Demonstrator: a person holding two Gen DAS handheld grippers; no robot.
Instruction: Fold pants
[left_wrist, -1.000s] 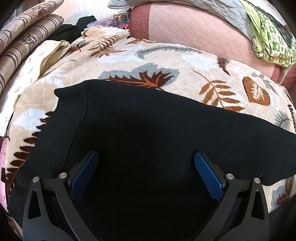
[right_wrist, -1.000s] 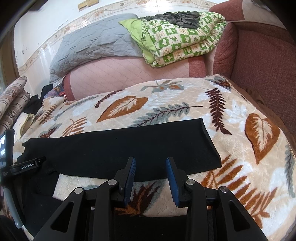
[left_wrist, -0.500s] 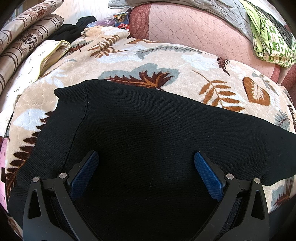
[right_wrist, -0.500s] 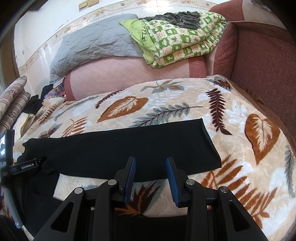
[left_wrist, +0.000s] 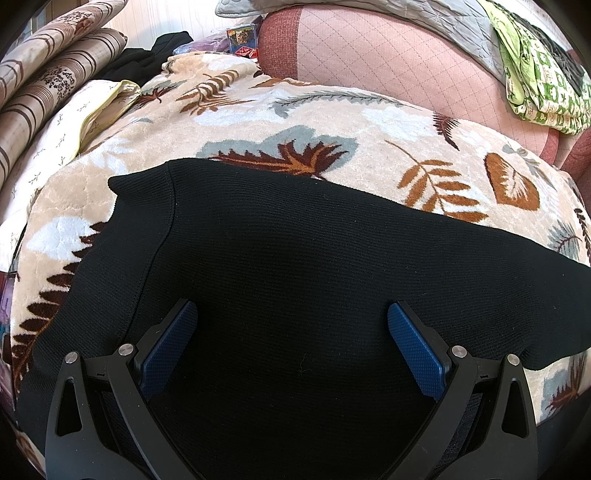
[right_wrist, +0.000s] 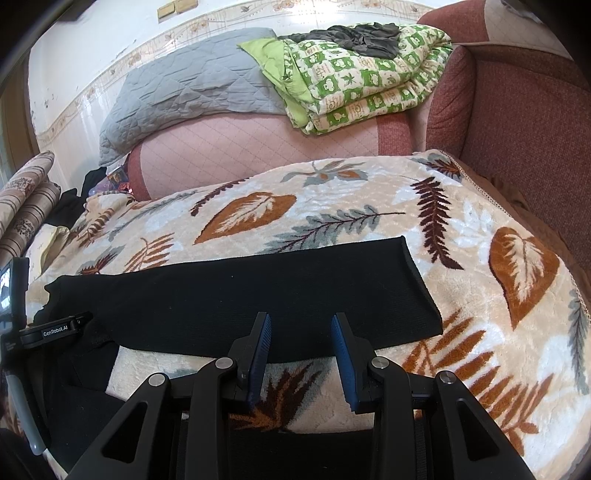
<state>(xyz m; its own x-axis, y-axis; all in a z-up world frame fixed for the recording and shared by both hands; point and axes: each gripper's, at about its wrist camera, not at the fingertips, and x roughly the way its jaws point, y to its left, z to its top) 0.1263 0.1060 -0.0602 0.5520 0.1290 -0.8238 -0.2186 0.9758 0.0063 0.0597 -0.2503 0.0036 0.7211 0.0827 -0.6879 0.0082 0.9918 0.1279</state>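
Black pants (left_wrist: 295, 258) lay spread flat across a leaf-patterned blanket (right_wrist: 369, 206) on a sofa (right_wrist: 517, 110), waist toward the left and one leg running out to its hem (right_wrist: 421, 284) on the right. The left gripper (left_wrist: 291, 332) hovered over the waist end with its fingers spread wide and nothing between them. The right gripper (right_wrist: 301, 350) hung just above the near edge of the far leg, its blue pads (right_wrist: 341, 354) parted by a narrow gap and holding no cloth. A second strip of black fabric showed below the blanket gap in the right wrist view, apparently the other leg.

The fold appeared not yet begun. To do it well, each gripper would likely need to pinch a full edge, waistband on one side and leg edge on the other, taking both layers. Lifting both together and laying one leg squarely over the other should keep seams aligned; the plush blanket could drag the knit and bunch it.
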